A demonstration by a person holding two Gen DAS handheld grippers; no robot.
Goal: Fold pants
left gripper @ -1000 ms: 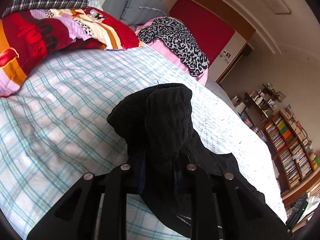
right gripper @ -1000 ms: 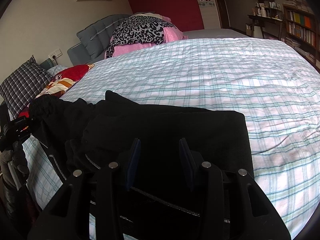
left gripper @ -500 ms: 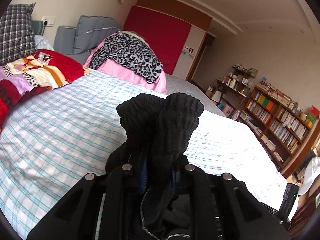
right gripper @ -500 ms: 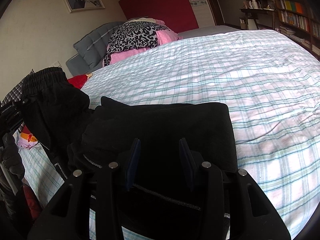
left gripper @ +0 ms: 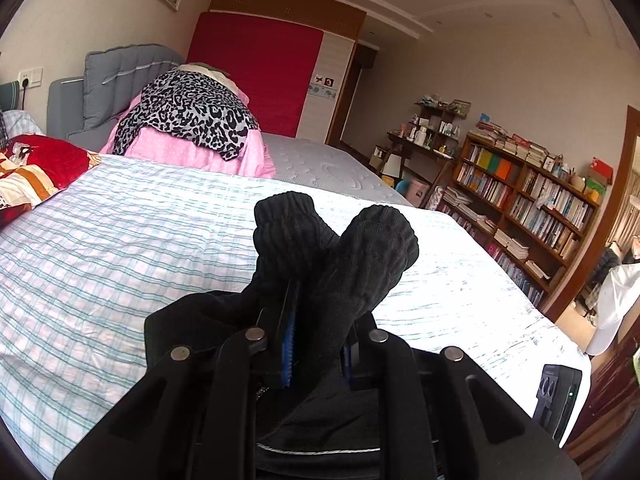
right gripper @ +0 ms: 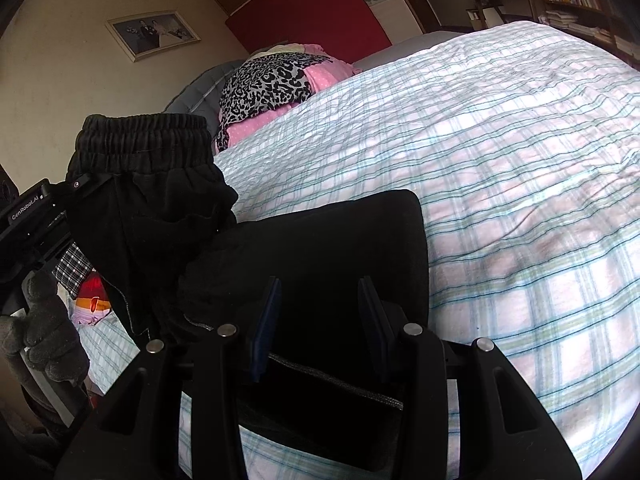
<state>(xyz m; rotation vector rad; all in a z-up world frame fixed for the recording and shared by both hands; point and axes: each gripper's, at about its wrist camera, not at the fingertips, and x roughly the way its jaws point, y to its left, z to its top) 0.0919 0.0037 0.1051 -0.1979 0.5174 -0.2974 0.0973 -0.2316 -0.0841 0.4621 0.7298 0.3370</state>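
Black pants lie partly folded on the plaid bed sheet. My left gripper is shut on the pants' ribbed elastic waistband, which bunches up above its fingers. In the right wrist view the lifted waistband hangs from the left gripper at the left. My right gripper is open, its jaws over the flat folded part of the pants, holding nothing.
A pink bundle with a leopard-print cloth lies at the head of the bed by the grey headboard. A red patterned quilt lies at left. Bookshelves stand beyond the bed's right side.
My left gripper has lifted the waistband higher and swung toward the room's bookshelf side. The right gripper stays open over the folded pants, tilted slightly.
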